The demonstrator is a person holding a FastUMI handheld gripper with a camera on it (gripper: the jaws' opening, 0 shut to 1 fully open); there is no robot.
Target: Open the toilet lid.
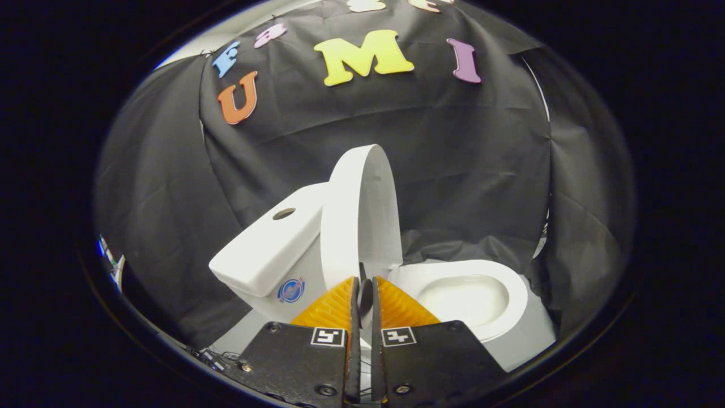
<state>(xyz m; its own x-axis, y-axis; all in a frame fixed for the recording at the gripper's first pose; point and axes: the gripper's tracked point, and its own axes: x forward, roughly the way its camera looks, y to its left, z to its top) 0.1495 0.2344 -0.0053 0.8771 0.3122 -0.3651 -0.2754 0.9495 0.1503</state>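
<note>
White toilet lid (362, 215) raised upright just beyond the fingertips, tank (266, 249) to its left, open seat (461, 294) to its right, gripper (365, 283) with orange ribbed fingers (331, 309) drawn narrow, a thin gap between them, holding nothing

white platform (532, 340); toilet (470, 294) standing on it

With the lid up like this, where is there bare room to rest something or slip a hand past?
Free: the flat tank top left of the raised lid, apart from its button hole, and the open seat ring and bowl to the lid's right. Crowded: the hinge area just ahead of the gripper, whose fingers stand nearly closed at the lid's lower edge.
</note>
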